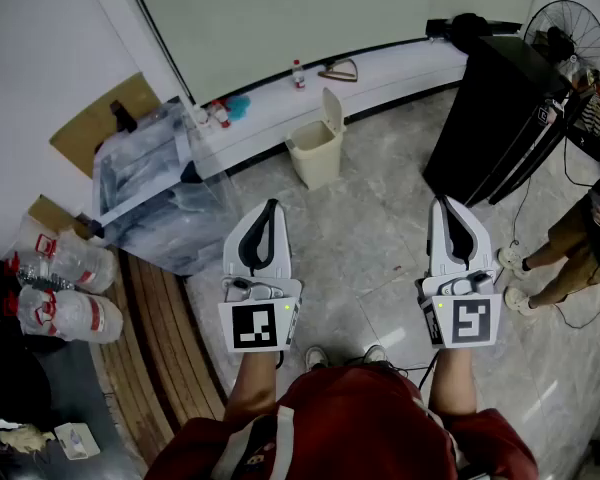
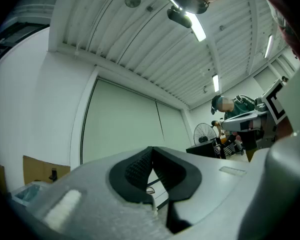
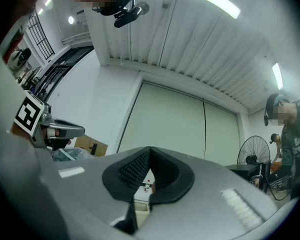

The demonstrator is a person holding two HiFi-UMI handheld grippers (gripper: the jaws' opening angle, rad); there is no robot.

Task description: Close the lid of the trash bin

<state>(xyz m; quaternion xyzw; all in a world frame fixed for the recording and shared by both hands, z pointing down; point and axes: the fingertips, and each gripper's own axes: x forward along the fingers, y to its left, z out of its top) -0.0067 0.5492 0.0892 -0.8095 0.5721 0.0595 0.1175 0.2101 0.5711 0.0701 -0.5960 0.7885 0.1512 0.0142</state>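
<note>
Pale marble floor (image 1: 380, 258) underfoot, white wall behind, a low white ledge (image 1: 400, 73) along it beneath a wide pale panel (image 1: 320, 18). At far left, clear plastic bags (image 1: 150, 188) heaped beside cardboard (image 1: 95, 123).

Nothing of the task done yet, by the look of things. Left tool (image 1: 270, 208) held out in mid-air, jaws pressed together on nothing. Further off, just in front of the ledge, trash bin (image 1: 315, 156) standing on the floor with lid (image 1: 332, 110) tipped upright, plainly open. Right tool (image 1: 442, 204) likewise shut tight and empty, hovering alongside its partner. Both well apart from the bin, touching nothing. Probably left to do: the whole approach, then a push on the raised lid down onto the rim. Off to the right, a black cabinet (image 1: 500, 118), a fan (image 1: 565, 30) and a bystander's legs (image 1: 555, 253).

Hard to make out: no bin in the left gripper view, only ceiling (image 2: 155, 44), wall and panel above the closed jaws. From the head view, neither the hinge nor the inside of the bin. In the right gripper view, just a pale sliver under the closed jaws, possibly the bin's rim, too small for certainty. Bystander cut off by the right edge.
</note>
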